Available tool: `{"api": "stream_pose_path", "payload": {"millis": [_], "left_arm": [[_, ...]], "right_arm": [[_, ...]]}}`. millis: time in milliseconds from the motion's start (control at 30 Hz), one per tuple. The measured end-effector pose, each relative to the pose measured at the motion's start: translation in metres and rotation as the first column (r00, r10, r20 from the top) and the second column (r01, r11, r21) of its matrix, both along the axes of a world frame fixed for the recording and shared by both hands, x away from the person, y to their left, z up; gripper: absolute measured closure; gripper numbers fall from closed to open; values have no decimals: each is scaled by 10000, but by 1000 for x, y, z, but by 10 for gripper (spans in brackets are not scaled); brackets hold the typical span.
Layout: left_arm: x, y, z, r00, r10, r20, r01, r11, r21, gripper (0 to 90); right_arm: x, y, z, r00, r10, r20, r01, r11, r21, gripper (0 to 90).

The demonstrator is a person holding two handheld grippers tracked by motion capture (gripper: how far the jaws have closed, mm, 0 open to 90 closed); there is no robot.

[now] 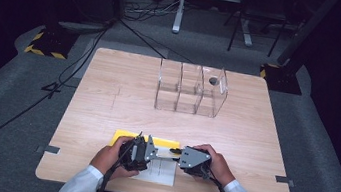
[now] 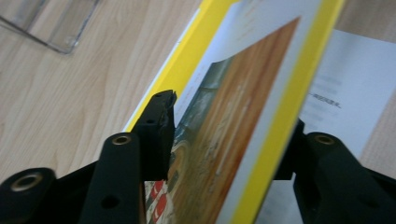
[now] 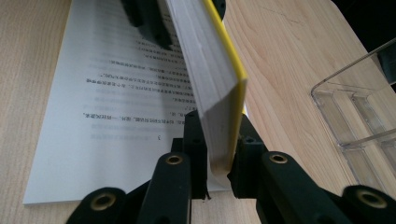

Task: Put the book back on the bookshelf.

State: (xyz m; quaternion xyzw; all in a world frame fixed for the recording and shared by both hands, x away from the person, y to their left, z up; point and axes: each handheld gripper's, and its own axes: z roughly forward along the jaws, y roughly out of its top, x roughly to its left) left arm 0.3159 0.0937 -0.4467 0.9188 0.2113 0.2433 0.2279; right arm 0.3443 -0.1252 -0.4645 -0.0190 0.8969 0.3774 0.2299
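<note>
Yellow edging marks the book [image 1: 164,143], a thick paperback with a picture cover, held up off the pale wooden worktop [image 1: 107,97] near the person's edge. Under it lies a printed sheet [image 1: 160,173], flat on the wood, with lines of small text that I cannot read.

On the right, the hand-held gripper [image 3: 219,161] is clenched on the book's lower corner: in the right gripper view its two black jaws press on either side of the block of pages and the yellow cover, with the page edges fanning upward from the pinch. In the high view the same gripper [image 1: 181,154] sits in the person's right hand [image 1: 216,165], pointing inward toward the other hand.

On the left, the hand-held gripper [image 2: 229,140] has the book between its jaws. One jaw lies close against the pictured cover and the other stands behind the yellow edge, but I cannot tell whether the pads actually press on it. In the high view the left gripper [image 1: 151,149] is in the left hand [image 1: 109,160], right beside the right one, with the book spanning the small gap between them.

Farther back on the worktop, well apart from the hands, stands a clear plastic organiser [image 1: 189,88] with three upright compartments.
</note>
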Motion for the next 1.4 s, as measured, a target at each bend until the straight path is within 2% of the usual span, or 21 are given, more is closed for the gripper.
{"api": "stream_pose_path", "payload": {"millis": [100, 200, 333, 367, 500, 567, 600, 633, 667, 700, 767, 800, 833, 933, 967, 1100, 1167, 1233, 1300, 1367, 1400], "left_arm": [[-2, 1, -1, 9991, -410, 60, 408, 9990, 178, 701], [-5, 2, -2, 9965, -625, 551, 611, 9978, 261, 757], [-6, 5, -1, 9942, -762, 753, 751, 9970, 173, 787], [-6, 5, -1, 9942, -762, 753, 751, 9970, 173, 792], [-5, 19, 7, 9918, -663, 1096, 762, 9931, -887, 802], [-5, 27, 14, 9899, -690, 1241, 890, 9825, -1635, 805], [-5, 27, 14, 9899, -690, 1241, 890, 9825, -1635, 807], [-5, 33, 19, 9885, -699, 1341, 1037, 9588, -2646, 810], [-5, 35, 21, 9884, -746, 1320, 1110, 9491, -2949, 812], [-5, 35, 21, 9884, -746, 1320, 1110, 9491, -2949, 813], [-2, 38, 26, 9875, -916, 1280, 1341, 9152, -3799, 814], [-1, 39, 27, 9871, -1042, 1216, 1469, 8915, -4286, 815], [0, 40, 28, 9870, -1108, 1161, 1518, 8801, -4500, 817], [4, 37, 26, 9817, -1528, 1135, 1895, 8415, -5059, 816], [5, 35, 25, 9805, -1632, 1098, 1965, 8329, -5173, 815], [10, 32, 22, 9734, -2048, 1028, 2265, 7909, -5685, 811], [10, 31, 20, 9691, -2235, 1045, 2423, 7823, -5738, 809], [9, 29, 20, 9669, -2328, 1040, 2500, 7858, -5657, 807], [9, 27, 18, 9647, -2428, 1023, 2577, 7888, -5581, 806], [9, 30, 17, 9669, -2344, 1007, 2482, 7735, -5832, 806], [10, 32, 17, 9660, -2393, 980, 2504, 7709, -5856, 807]], "right_arm": [[0, 0, 1, 9999, -100, -37, 100, 9999, 134, 786], [0, 0, 2, 9994, -327, -112, 332, 9985, 426, 756], [5, -10, 8, 9956, -693, -630, 767, 9895, 1225, 540], [5, -10, 8, 9956, -693, -630, 767, 9895, 1225, 540], [13, -34, 11, 9802, -1667, -1067, 1798, 9754, 1277, 425], [18, -53, 9, 9638, -2109, -1632, 2345, 9616, 1428, 411], [21, -62, 7, 9526, -2346, -1935, 2620, 9561, 1310, 406], [23, -70, 3, 9416, -2654, -2073, 2941, 9479, 1223, 409], [25, -77, 0, 9352, -2772, -2203, 3080, 9438, 1199, 418], [25, -77, 0, 9352, -2772, -2203, 3080, 9438, 1199, 418], [27, -87, -8, 9171, -3080, -2529, 3423, 9339, 1037, 427], [28, -90, -11, 9120, -3156, -2620, 3505, 9315, 978, 435], [27, -93, -14, 9085, -3182, -2711, 3534, 9310, 918, 437], [26, -93, -15, 9097, -3120, -2740, 3497, 9315, 1002, 437], [27, -92, -13, 9117, -3060, -2741, 3459, 9318, 1103, 433], [26, -90, -2, 9192, -2631, -2931, 3295, 9214, 2062, 432], [25, -91, 7, 9266, -2285, -2986, 3130, 9088, 2759, 434], [24, -91, 15, 9326, -2127, -2914, 3047, 8970, 3204, 444], [22, -90, 23, 9398, -1830, -2887, 2889, 8766, 3848, 462], [20, -87, 28, 9465, -1909, -2604, 2815, 8827, 3764, 469], [19, -85, 30, 9483, -1820, -2600, 2732, 8852, 3767, 470]]}}
